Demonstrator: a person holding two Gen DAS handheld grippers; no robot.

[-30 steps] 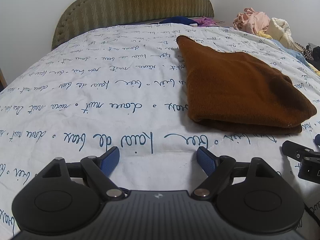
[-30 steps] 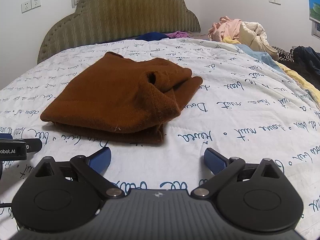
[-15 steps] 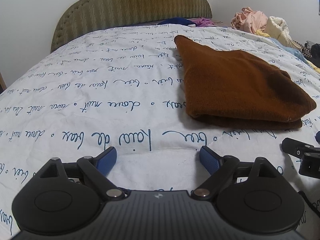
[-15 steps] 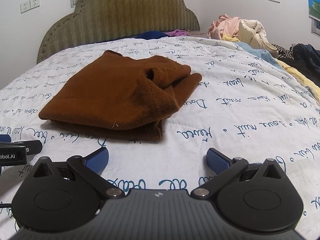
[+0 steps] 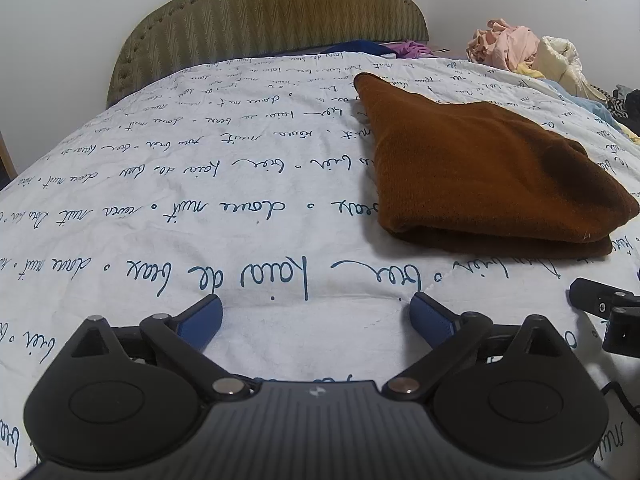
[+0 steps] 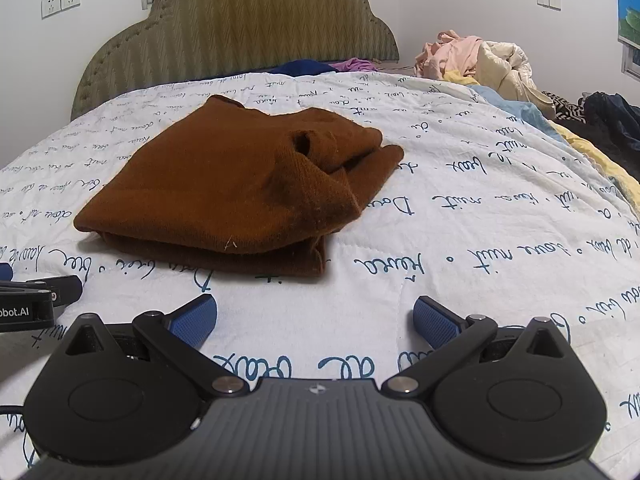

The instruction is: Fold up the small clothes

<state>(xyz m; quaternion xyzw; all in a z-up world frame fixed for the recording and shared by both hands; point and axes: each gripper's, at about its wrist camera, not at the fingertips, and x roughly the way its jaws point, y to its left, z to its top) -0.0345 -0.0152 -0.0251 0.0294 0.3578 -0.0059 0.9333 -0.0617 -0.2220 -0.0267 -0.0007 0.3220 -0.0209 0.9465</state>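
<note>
The folded brown garment (image 5: 480, 176) lies on the bedspread (image 5: 200, 208) just beyond both empty claws, far-right of the left gripper (image 5: 316, 316), whose jaws are opening, and far-left of the wide-open right gripper (image 6: 316, 320), its long axis seemingly running near-to-far, about equally close to either.

The folded garment (image 5: 480, 176) lies on the bedspread (image 5: 200, 184), before the headboard (image 5: 272, 20).
</note>
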